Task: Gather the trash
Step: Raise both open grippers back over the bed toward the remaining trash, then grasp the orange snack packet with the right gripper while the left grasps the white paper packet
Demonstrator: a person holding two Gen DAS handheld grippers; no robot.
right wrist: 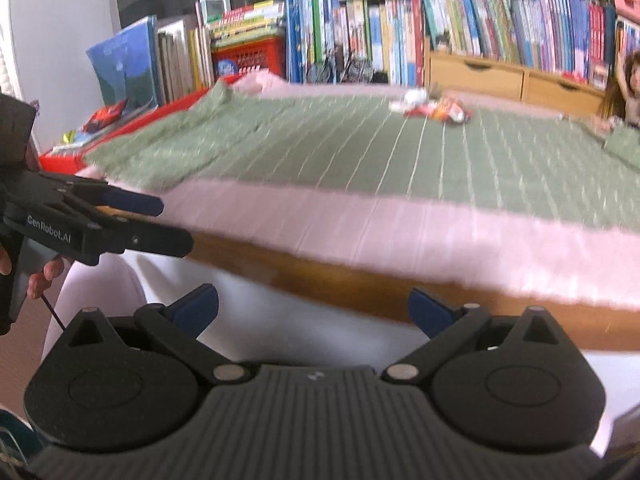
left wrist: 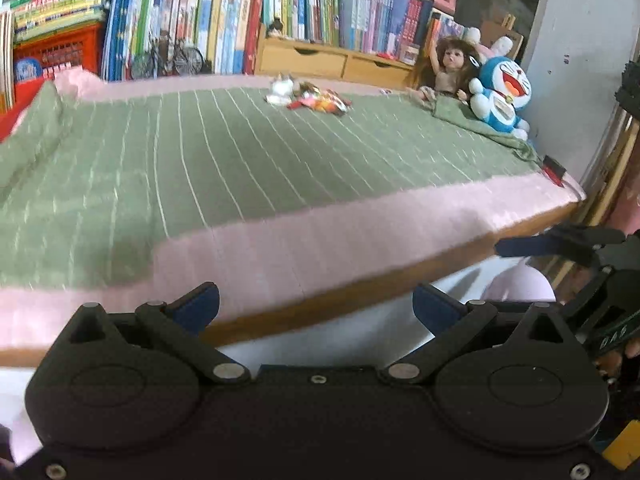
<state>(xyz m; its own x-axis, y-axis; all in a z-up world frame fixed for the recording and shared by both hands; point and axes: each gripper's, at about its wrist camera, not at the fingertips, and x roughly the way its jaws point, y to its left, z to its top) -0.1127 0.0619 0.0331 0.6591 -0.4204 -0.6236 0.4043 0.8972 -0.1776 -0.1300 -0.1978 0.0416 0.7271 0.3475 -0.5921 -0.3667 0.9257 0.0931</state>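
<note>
Nearest in the left wrist view, the left gripper [left wrist: 316, 306] has its blue-tipped jaws spread wide with nothing between them. It hangs short of the wooden edge of the bed [left wrist: 360, 292], over something white below that I cannot identify. The right gripper [right wrist: 314, 308] stands the same way in its own view: jaws well apart, empty, also short of the bed edge. Each shows in the other's camera, the right one at about 3 o'clock in the left view, the left one at about 9 o'clock in the right view, where a person's fingers wrap its handle.

Beyond the pink band at the bed's near side lies the green striped cover [left wrist: 248, 152], bare across its middle. At about 12 o'clock, near the far side, sits the trash pile [left wrist: 310, 98], a small cluster of red, orange and white wrappers with a crumpled white piece at its left end. A doll [left wrist: 450, 68] and a blue plush toy [left wrist: 500, 94] rest at about 2 o'clock, apart from the pile. Behind all of it runs a wall of books [left wrist: 240, 20].

By my reading, nothing has been collected yet: both grippers are empty and the pile looks untouched, so the reach across, the grasp and the carrying away are all left. No bin or bag shows.

The pile's long axis runs roughly 9 to 3 o'clock, across the reach. The frames are blurred, so how single wrappers point cannot be told.
</note>
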